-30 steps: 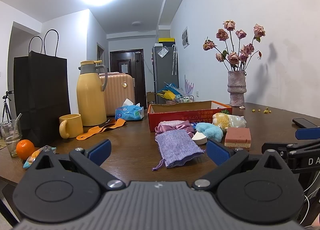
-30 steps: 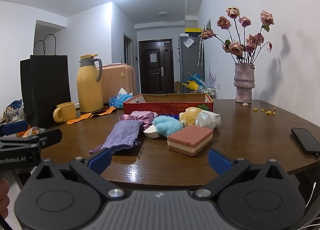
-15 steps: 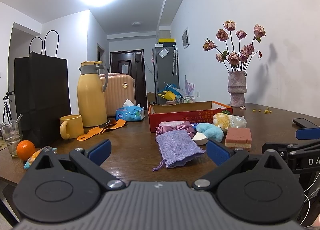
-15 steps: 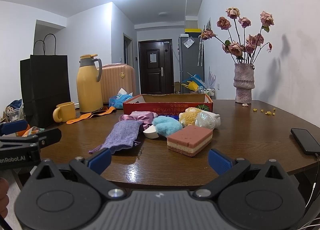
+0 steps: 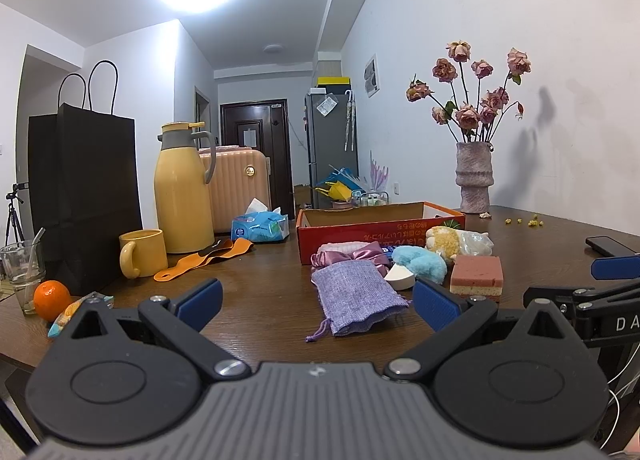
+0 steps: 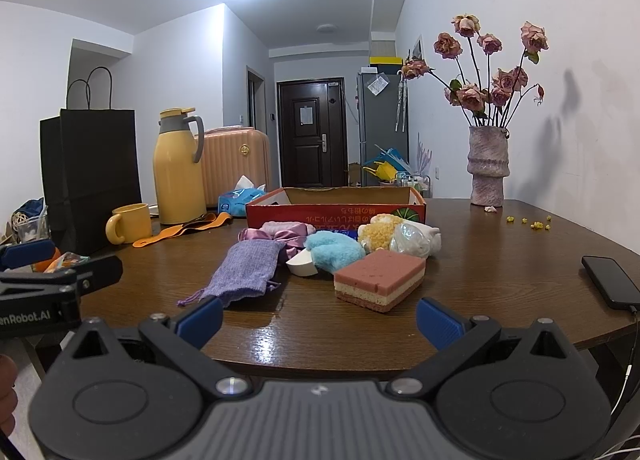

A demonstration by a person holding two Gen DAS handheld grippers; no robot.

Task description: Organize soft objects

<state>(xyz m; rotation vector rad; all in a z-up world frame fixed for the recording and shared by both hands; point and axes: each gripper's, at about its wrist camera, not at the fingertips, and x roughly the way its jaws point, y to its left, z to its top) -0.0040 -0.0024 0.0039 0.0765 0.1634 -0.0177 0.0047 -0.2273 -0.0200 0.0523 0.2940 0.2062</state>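
Both tools [image 5: 316, 302] [image 6: 318, 322] agape; purple pouch [image 5: 354, 298] lengthwise, drawstring nearest

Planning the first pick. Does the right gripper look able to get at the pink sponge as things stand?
Probably yes. The right gripper has its jaws open and faces the sponge, which lies nearest it on the table with only bare wood between. The blue plush sits just behind, not in the way.

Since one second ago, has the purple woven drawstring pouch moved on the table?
No. The purple woven drawstring pouch lies in the same place before the red cardboard box.
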